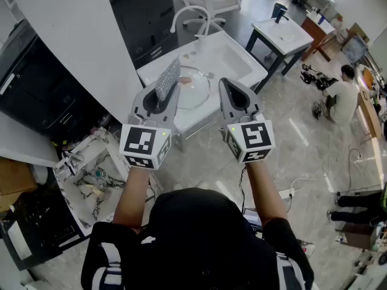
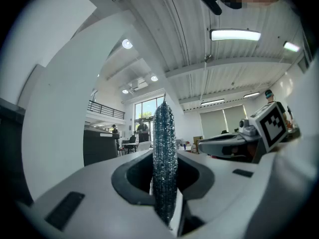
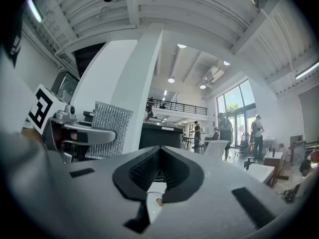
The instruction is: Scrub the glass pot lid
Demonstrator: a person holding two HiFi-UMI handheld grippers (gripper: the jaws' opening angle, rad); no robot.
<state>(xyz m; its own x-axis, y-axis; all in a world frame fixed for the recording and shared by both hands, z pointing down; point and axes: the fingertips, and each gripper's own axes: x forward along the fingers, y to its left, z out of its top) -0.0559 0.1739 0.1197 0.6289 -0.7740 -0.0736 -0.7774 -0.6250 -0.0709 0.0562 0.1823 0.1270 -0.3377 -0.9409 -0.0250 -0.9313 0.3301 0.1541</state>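
The glass pot lid (image 1: 198, 90) lies flat on the white sink table (image 1: 245, 65), ahead of and below both grippers. My left gripper (image 1: 165, 93) is held level and is shut on a silver mesh scrubbing pad (image 1: 169, 78), which stands on edge between its jaws. In the left gripper view the pad (image 2: 164, 153) rises upright out of the left gripper (image 2: 166, 185). My right gripper (image 1: 227, 83) is level beside it, shut and holding nothing. Its jaws meet in the right gripper view (image 3: 158, 152), where the pad (image 3: 107, 130) shows at the left.
A curved faucet (image 1: 188, 12) stands at the table's far end. A second white table (image 1: 282, 32) is beyond it. A dark cabinet (image 1: 36, 89) and a cluttered crate (image 1: 91, 180) are at the left. A person (image 1: 340, 96) crouches on the floor at the right.
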